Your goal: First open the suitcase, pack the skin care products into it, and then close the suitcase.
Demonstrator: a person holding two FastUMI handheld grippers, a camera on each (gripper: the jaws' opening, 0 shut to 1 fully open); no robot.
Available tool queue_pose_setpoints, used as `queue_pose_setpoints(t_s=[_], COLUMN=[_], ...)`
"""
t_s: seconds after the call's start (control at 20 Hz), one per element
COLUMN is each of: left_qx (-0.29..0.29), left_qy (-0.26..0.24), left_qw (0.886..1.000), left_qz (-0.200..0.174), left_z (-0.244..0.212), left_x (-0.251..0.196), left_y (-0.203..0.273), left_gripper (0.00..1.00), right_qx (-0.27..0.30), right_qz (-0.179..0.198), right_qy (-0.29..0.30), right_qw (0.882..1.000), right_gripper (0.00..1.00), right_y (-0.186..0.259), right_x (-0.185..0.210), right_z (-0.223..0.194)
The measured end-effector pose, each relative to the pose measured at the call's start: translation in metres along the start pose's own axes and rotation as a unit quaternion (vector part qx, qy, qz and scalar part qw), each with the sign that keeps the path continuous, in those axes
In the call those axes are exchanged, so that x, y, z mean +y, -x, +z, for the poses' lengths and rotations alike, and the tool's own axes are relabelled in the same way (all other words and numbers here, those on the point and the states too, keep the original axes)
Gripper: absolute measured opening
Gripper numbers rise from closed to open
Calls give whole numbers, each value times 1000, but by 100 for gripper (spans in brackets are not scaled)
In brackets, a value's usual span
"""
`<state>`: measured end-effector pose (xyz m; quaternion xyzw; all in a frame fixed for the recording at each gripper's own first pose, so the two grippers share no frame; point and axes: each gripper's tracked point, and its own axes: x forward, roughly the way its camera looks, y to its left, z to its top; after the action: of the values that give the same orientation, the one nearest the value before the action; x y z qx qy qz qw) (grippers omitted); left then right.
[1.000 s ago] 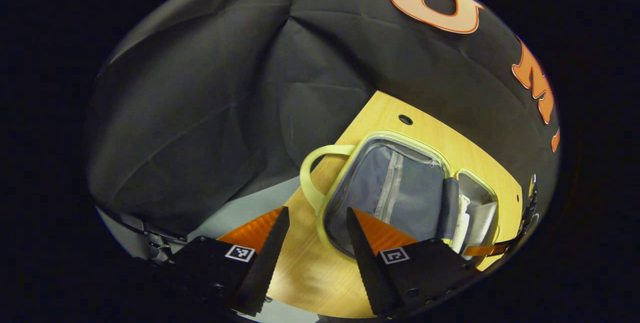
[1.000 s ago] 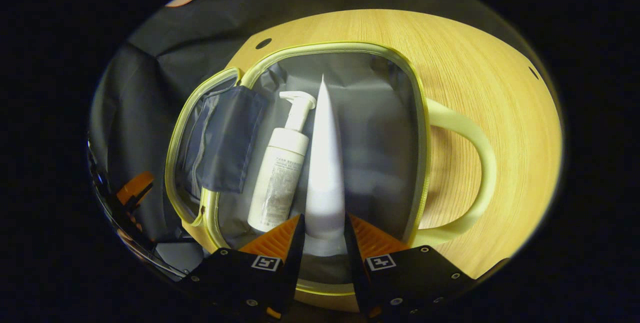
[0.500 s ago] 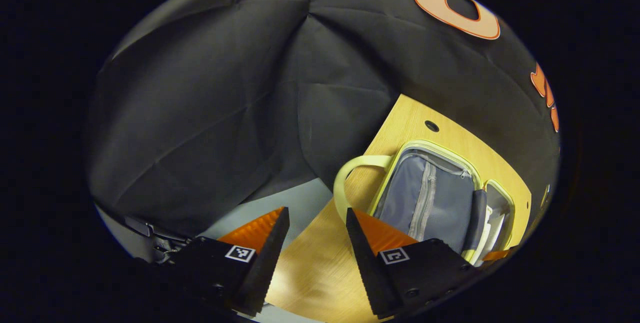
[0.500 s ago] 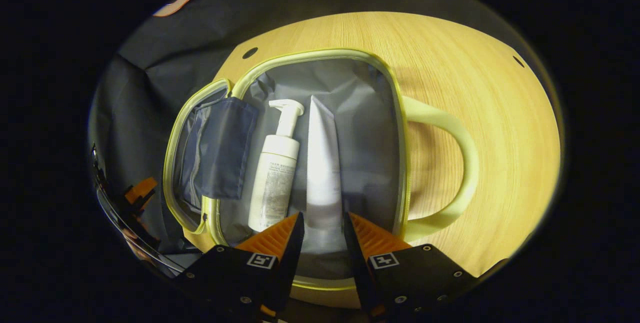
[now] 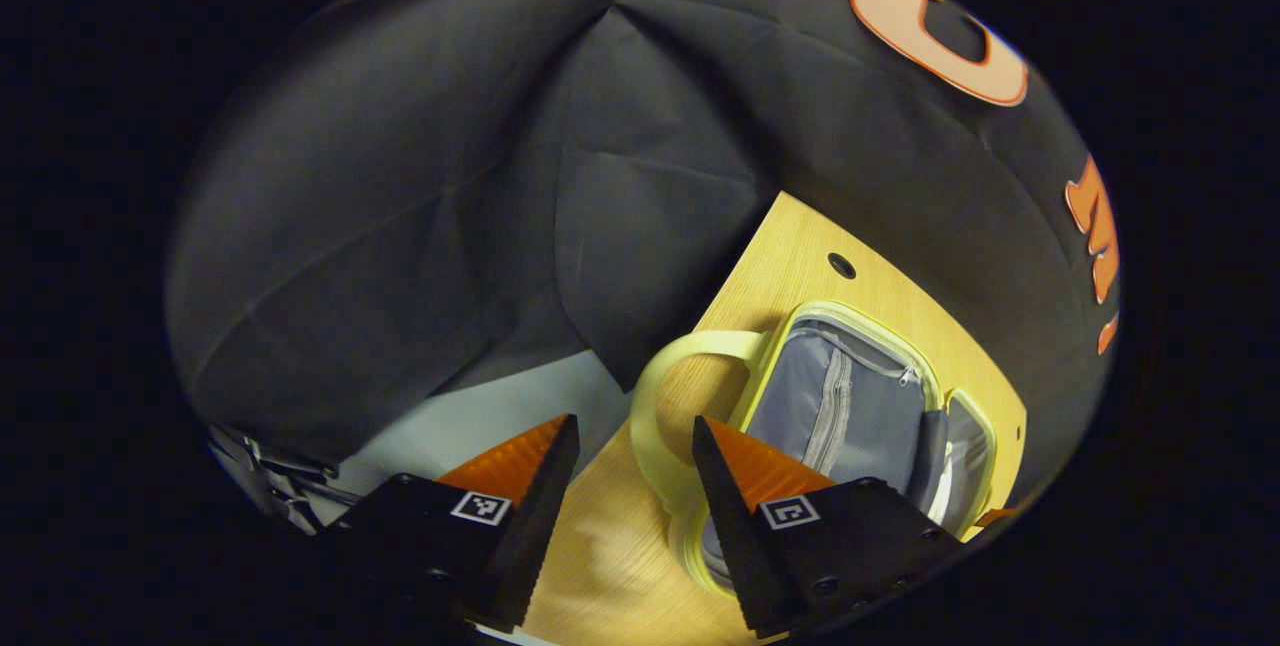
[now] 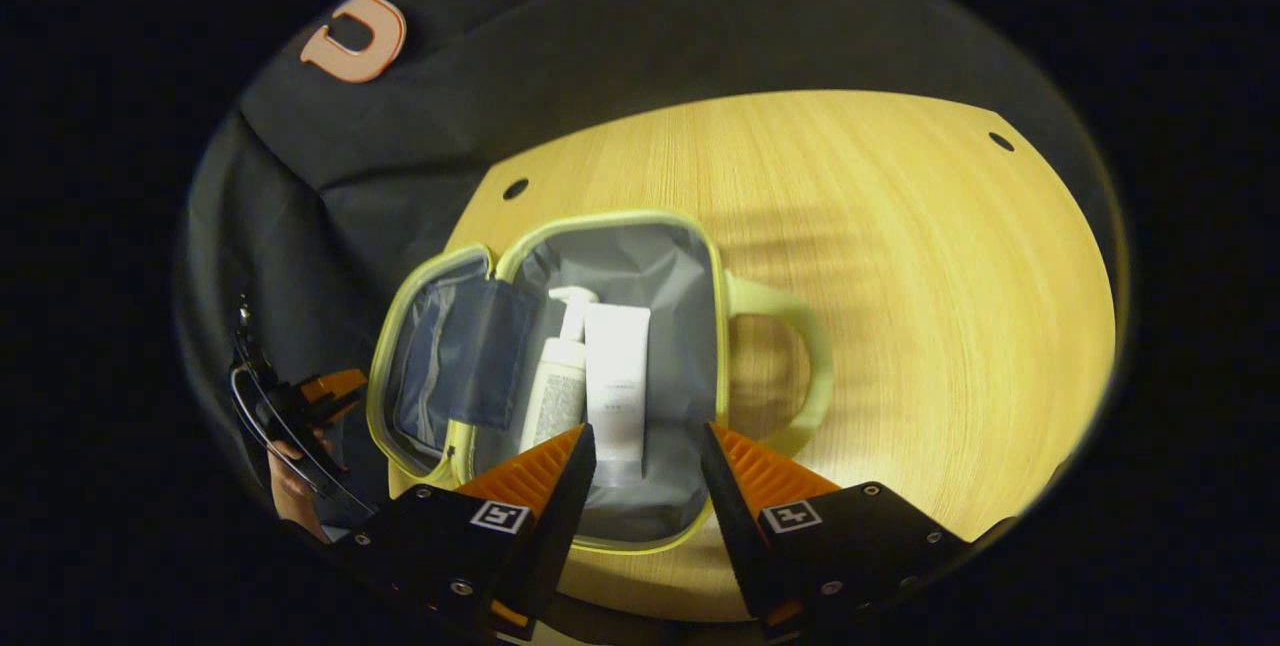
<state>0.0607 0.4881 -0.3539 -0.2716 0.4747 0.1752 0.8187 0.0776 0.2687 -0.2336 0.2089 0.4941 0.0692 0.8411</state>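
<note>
The small suitcase (image 6: 610, 219) lies open on the wooden table (image 6: 900, 276), with a yellow-green rim and grey lining. A white pump bottle (image 6: 558, 391) and a white tube (image 6: 617, 381) lie side by side in its right half. My right gripper (image 6: 648, 431) hovers open above the near end of the tube, apart from it. The lid half (image 6: 430, 356) with its dark pocket lies flat to the left. In the left gripper view, my left gripper (image 5: 634, 419) stands open beside the suitcase handle (image 5: 650, 406), holding nothing, with the zip-pocket lid (image 5: 850, 406) beyond.
The second handle (image 6: 810, 366) sticks out over bare wood on the right. Small holes (image 6: 515, 189) mark the table's far corners. Black cloth hangs behind the table. A hand (image 6: 285, 486) holds the left gripper past the table's left edge.
My right gripper has let go of the white tube and drawn back and up; the tube now lies flat beside the pump bottle. The left gripper shifted a little, staying open.
</note>
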Motion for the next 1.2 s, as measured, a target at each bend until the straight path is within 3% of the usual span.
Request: queue_pose_setpoints(t_s=[0.15, 0.25, 0.3, 0.35, 0.45, 0.5, 0.6, 0.7, 0.75, 1.05, 1.2], left_qx=[18, 37, 39, 37, 50, 55, 52, 40, 37, -14, -53], left_qy=[52, 73, 79, 90, 111, 111, 117, 111, 99, 32, -9], left_qw=[998, 995, 995, 994, 991, 991, 991, 991, 992, 997, 996], left_qz=[-32, -47, -46, -49, -58, -48, -48, -64, -72, -67, -72], left_z=[-3, -8, -7, -6, -15, -16, -14, -9, -6, 19, 33], left_x=[-8, -9, -5, -8, -15, -8, -10, -11, -15, -28, -41], left_y=[-21, -29, -36, -42, -49, -46, -49, -42, -40, -3, 27], left_gripper=[82, 77, 82, 77, 36, 36, 18, 18, 11, 11, 10], right_qx=[-48, -87, -105, -122, -145, -152, -166, -181, -196, -286, -297], right_qz=[-2, -9, -14, -21, -36, -39, -51, -60, -69, -95, -107], right_qy=[-2, 0, 5, 7, 8, 8, 5, 3, 5, 29, 36], right_qw=[999, 996, 994, 992, 989, 988, 985, 982, 978, 953, 948], right_gripper=[83, 89, 92, 93, 93, 93, 93, 93, 93, 93, 93], right_y=[23, 38, 46, 55, 70, 76, 85, 94, 100, 131, 136], right_x=[-16, -27, -33, -39, -52, -57, -69, -79, -85, -94, -102], right_z=[20, 34, 42, 48, 55, 57, 61, 68, 72, 101, 104])
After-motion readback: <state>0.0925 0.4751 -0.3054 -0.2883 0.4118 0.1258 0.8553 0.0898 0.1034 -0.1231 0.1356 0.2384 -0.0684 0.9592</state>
